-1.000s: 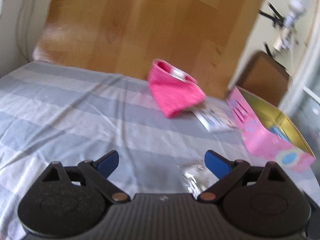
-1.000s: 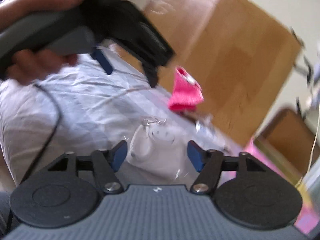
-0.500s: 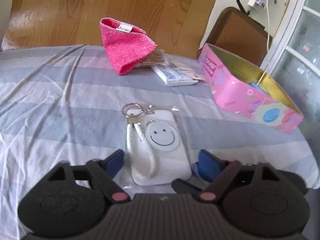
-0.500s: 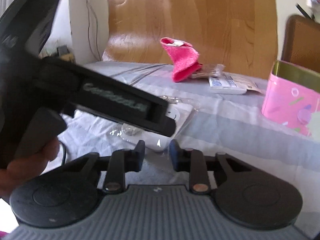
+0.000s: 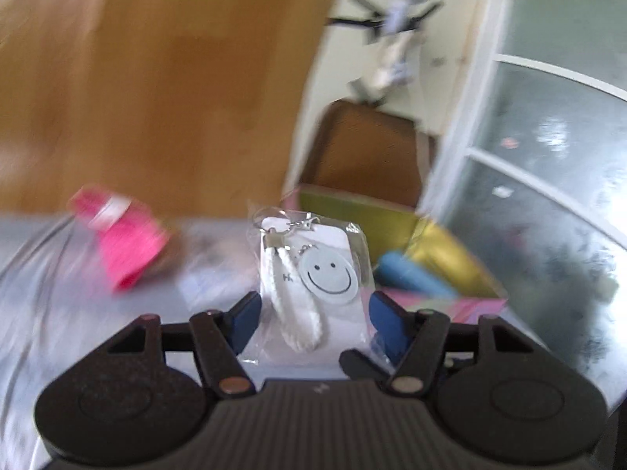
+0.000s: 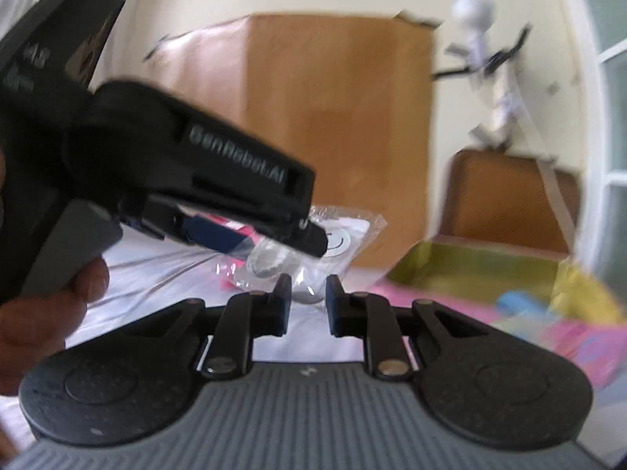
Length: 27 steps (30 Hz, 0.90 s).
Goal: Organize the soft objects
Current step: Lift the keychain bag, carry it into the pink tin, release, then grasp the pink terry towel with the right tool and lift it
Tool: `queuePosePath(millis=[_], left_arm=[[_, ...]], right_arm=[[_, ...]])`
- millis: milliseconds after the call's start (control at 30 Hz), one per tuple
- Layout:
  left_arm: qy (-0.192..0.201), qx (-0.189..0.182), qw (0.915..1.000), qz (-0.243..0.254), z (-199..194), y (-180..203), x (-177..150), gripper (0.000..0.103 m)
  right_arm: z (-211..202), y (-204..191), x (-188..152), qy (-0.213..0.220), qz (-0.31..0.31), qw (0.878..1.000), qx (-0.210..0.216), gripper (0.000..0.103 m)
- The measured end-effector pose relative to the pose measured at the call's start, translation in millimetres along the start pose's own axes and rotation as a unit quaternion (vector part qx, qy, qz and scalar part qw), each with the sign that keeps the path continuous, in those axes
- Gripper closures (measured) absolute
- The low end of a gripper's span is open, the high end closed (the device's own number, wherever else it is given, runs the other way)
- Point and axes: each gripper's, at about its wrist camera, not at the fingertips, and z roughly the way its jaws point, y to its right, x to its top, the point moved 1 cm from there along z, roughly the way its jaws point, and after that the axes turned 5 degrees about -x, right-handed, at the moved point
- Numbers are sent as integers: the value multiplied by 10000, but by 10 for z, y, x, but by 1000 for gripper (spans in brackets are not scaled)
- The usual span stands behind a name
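A clear packet with a white smiley keychain [image 5: 313, 274] stands lifted between the fingers of my left gripper [image 5: 311, 313], above the striped bedsheet [image 5: 47, 293]. The blue pads sit at the packet's two sides; a firm grip cannot be confirmed. In the right wrist view the same packet [image 6: 337, 241] hangs from the left gripper [image 6: 274, 235], just beyond my right gripper [image 6: 307, 297], whose fingers are close together with a narrow gap and hold nothing. A pink cloth [image 5: 125, 250] lies on the sheet at left.
An open pink tin box [image 5: 443, 274] with a gold inside and a blue item sits at the right, also in the right wrist view [image 6: 529, 297]. A wooden board [image 5: 156, 78] leans behind the bed. A brown chair [image 5: 368, 152] and a glass door [image 5: 548, 196] stand at right.
The smiley packet has come up off the sheet with my left gripper and tilted upright. Both views have swung up and to the right, toward the tin box.
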Motion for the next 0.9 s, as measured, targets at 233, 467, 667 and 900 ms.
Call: queuePosePath(millis=[233,467,667,900], left_arm=[[-173,-648,9962,564,933,483,345,42],[-393,-110,9971,635,1733,516,366,38],[-324,51,9979,567,1685,362,335,30],[47,-19,9993,360,1008,-30,169,25]], right_arm=[[379,751,-73,-305,585,9941,-856,81],[951,974,-213,-678,805,9865,-1254,74],[883,1023,-271,-453,1011,9843,-1371,52],[668,852,-241,-238,1119,9864,-1176,53]])
